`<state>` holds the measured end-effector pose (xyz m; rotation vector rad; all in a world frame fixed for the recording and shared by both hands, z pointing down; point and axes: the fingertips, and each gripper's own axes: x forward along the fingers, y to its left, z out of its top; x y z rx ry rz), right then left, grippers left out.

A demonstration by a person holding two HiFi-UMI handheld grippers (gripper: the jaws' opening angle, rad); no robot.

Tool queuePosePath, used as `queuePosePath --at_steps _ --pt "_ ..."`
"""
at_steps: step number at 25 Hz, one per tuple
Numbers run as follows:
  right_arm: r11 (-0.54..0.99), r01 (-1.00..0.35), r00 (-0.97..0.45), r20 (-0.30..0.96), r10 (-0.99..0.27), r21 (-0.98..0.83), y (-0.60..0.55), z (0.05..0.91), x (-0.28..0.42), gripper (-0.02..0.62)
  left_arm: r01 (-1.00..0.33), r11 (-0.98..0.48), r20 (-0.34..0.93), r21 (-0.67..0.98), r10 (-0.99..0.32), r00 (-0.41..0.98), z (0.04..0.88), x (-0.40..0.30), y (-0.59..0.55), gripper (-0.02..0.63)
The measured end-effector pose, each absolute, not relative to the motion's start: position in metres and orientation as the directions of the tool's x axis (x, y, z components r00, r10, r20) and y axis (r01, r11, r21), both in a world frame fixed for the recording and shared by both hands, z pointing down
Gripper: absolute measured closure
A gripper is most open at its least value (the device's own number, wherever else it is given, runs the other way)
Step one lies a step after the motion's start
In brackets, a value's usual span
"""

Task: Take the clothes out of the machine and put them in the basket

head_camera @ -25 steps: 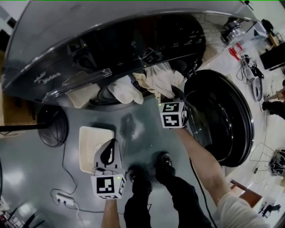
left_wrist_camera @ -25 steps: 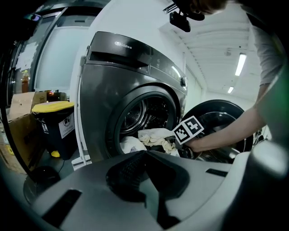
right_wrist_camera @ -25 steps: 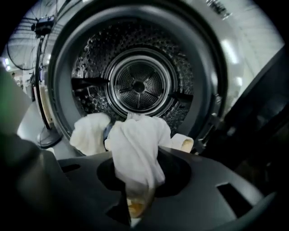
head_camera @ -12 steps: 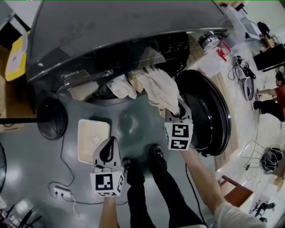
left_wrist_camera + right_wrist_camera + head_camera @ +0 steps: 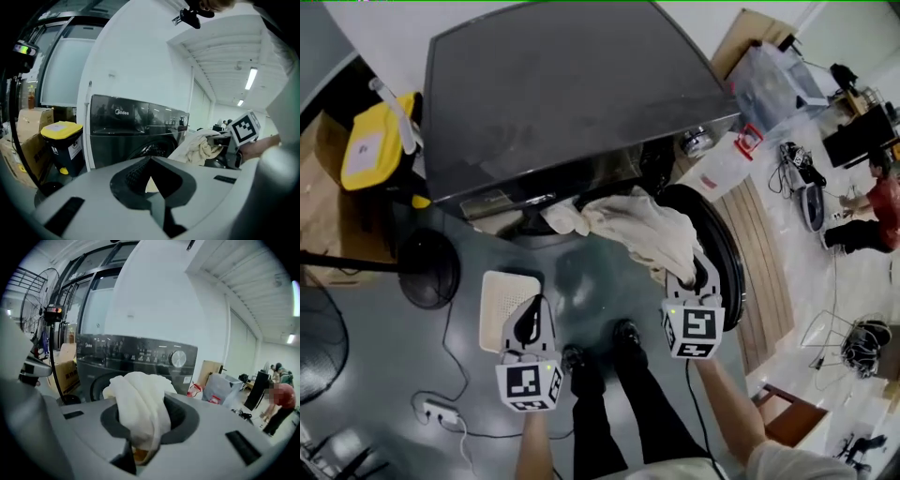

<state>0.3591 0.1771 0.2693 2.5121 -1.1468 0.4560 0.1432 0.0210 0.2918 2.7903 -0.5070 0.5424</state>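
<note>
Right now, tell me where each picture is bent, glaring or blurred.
Head view: wide lens bows the washing machine, evenly lit. Left gripper view: dark corners, ceiling lamp glares. Right gripper view: dark corners, white cloth sharp, distant person blurred.

Floor [image 5: 591, 267]: glossy grey, reflecting light.
Machine [image 5: 562, 94]: standing at the far side.
Basket [image 5: 494, 300]: white, sitting just before the machine.
Fan base [image 5: 428, 267]: resting left of the basket.
Power strip [image 5: 439, 412]: lying nearer, cable trailing.
</note>
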Motion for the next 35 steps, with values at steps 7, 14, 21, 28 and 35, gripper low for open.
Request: queuePosePath --at_steps 7,14,21,28,35 --pt "-0.566 -0.800 0.598 0.350 -0.722 0.200 0.181 0.172 0.337 0.483 -0.399 -0.900 0.335 0.176 -0.326 0.884 0.221 0.143 0.018 0.587" --pt "-0.447 -0.863 0.504 0.350 -0.790 0.235 0.171 0.146 0.281 0.483 -0.474 -0.861 0.308 0.187 -0.407 0.860 0.201 0.110 0.008 0.587" --pt "-0.237 -0.951 0.299 0.406 -0.863 0.197 0.130 0.175 0.198 0.483 -0.633 -0.752 0.329 0.184 -0.560 0.760 0.210 0.021 -0.009 0.586" --pt "0.011 -0.992 0.043 0.414 -0.909 0.128 0.060 0.204 0.104 0.482 -0.816 -0.554 0.369 0.164 -0.733 0.571 0.233 -0.102 -0.018 0.587" --pt "0.242 -0.965 -0.173 0.444 -0.879 0.103 0.022 0.248 0.004 0.482 -0.919 -0.359 0.392 0.162 -0.831 0.394 0.262 -0.204 0.003 0.586"
